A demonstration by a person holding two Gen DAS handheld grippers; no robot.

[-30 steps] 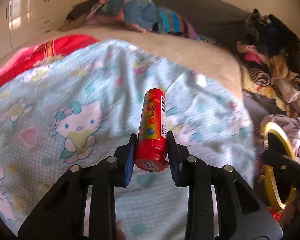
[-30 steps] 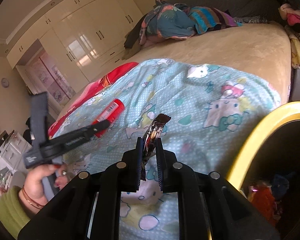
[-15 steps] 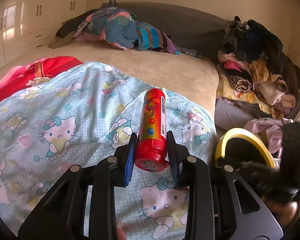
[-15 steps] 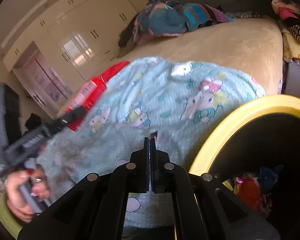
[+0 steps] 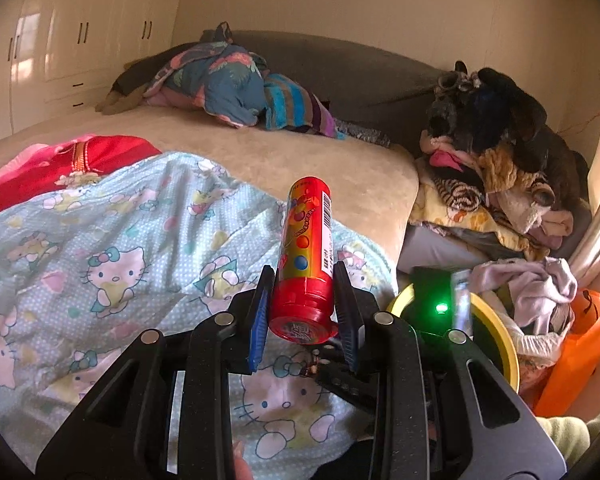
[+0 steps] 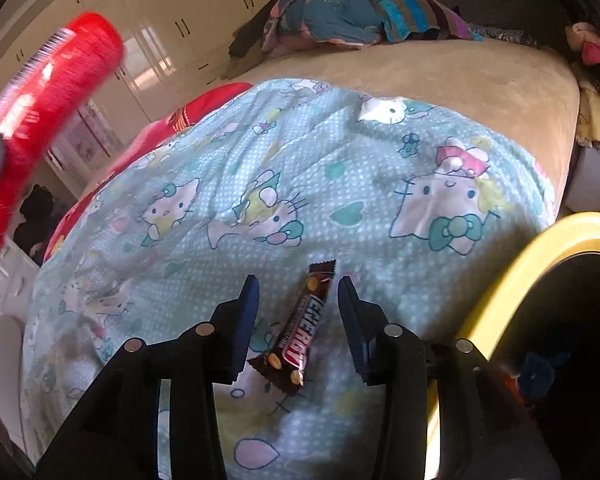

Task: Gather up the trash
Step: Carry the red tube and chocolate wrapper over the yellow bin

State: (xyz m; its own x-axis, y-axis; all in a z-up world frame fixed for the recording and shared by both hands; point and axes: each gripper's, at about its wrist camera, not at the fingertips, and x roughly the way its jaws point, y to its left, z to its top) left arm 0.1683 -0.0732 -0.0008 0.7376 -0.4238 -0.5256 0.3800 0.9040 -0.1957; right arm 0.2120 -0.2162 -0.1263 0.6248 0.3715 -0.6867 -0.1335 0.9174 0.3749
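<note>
Your left gripper (image 5: 303, 306) is clamped on the red cylindrical candy tube with coloured dots (image 5: 305, 256), which stands up from between its blue pads. Your right gripper (image 6: 298, 312) has its jaws opening, and the brown chocolate bar wrapper (image 6: 300, 330) sits loose between them, touching neither pad. Under both lies the pale blue cartoon-cat blanket (image 6: 320, 168). Just right of your right gripper is the yellow-rimmed black bin (image 6: 540, 256).

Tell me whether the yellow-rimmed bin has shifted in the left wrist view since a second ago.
Yes. Against the bed's beige corner, the yellow-rimmed bin has slid from the picture's right edge in toward the left claw, which holds the red candy tube.
</note>
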